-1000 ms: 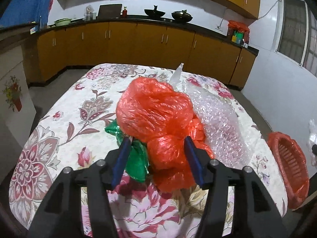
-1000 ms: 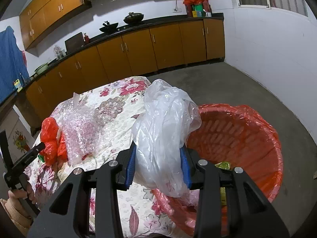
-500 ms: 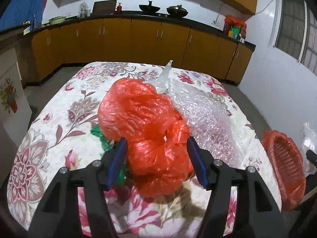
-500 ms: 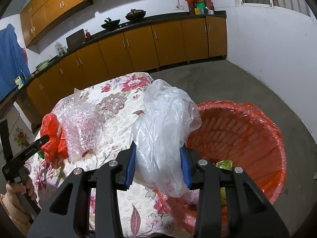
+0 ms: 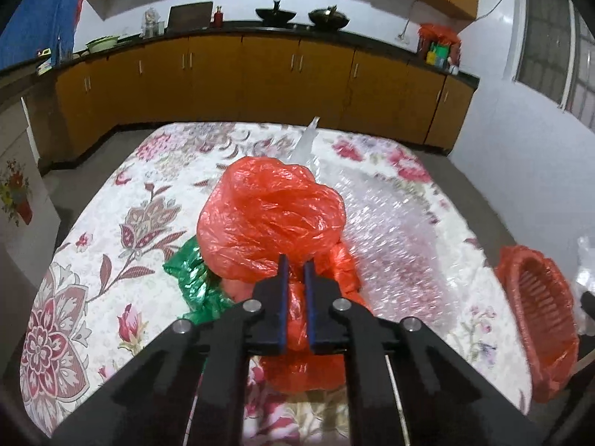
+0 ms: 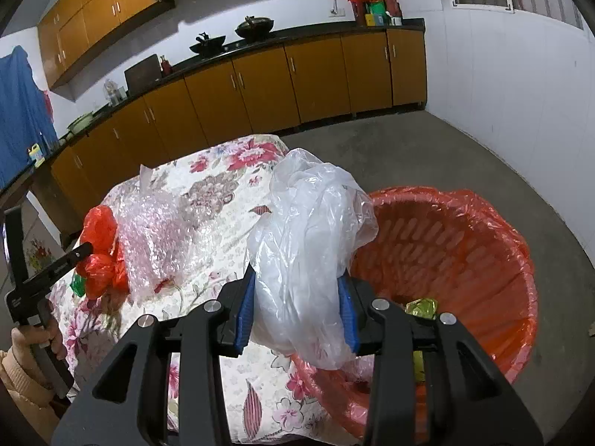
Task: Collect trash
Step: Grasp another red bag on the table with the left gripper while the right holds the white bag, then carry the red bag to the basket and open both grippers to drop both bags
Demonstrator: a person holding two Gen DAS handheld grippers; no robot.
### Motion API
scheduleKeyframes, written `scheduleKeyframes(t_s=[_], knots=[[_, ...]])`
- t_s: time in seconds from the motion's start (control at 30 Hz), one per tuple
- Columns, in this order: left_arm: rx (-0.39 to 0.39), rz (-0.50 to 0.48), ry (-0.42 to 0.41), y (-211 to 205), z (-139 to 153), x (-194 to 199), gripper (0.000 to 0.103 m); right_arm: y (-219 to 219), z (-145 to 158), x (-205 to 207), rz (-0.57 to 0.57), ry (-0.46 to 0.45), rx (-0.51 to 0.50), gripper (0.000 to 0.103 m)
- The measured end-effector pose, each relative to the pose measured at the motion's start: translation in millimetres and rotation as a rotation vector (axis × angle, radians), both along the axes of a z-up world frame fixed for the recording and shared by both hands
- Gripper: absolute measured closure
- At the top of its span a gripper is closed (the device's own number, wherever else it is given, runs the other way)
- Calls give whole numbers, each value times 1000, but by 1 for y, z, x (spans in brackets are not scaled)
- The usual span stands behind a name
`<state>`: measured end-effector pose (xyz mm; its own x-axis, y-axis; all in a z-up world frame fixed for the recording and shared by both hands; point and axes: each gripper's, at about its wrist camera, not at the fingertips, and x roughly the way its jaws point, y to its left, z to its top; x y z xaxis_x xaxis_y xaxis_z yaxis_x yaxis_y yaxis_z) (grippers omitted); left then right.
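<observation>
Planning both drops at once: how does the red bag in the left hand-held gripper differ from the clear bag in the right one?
The red bag is opaque; the clear bag is see-through. The red bag rests on the table beside bubble wrap; the clear bag hangs at the red basket. The left hand-held gripper pinches narrowly; the right hand-held gripper grips wider. Both are crumpled plastic, gripped.

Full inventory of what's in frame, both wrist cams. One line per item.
red plastic bag: 1, red-orange, on the table, pinched by the left gripper
green plastic bag: 1, green, partly under the red bag
bubble wrap: 1 sheet, clear, on the table beside the red bag
clear plastic bag: 1, translucent white, in the right gripper
bin: 1, red with red liner, on the floor beside the table
wrapper: 1, gold-green, inside the bin
table: 1, floral cloth
cabinets: orange, along the walls
woks: 2, dark, on the counter
left gripper: black, blue pads
right gripper: black, blue pads
</observation>
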<state>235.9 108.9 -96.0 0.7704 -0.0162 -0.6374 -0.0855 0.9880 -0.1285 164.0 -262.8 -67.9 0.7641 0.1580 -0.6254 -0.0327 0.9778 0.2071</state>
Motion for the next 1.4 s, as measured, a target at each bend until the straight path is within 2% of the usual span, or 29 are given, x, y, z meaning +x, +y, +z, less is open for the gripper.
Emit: scheduleKeyframes(t_s=[0.3, 0.57, 0.87, 1.1, 1.4], knots=[[-52, -57, -119, -15, 41, -17, 94, -6, 8, -5, -14, -25, 2, 64], [-92, -174, -178, -59, 65, -25, 94, -20, 11, -9, -48, -35, 5, 64], [-134, -313, -195, -121, 71, -25, 94, -50, 22, -16, -122, -69, 6, 64], [-153, -427, -184, -176, 67, -24, 94, -69, 23, -22, -177, -70, 2, 64], [-169, -538, -152, -224, 58, -21, 94, -89, 23, -26, -227, -76, 12, 64]])
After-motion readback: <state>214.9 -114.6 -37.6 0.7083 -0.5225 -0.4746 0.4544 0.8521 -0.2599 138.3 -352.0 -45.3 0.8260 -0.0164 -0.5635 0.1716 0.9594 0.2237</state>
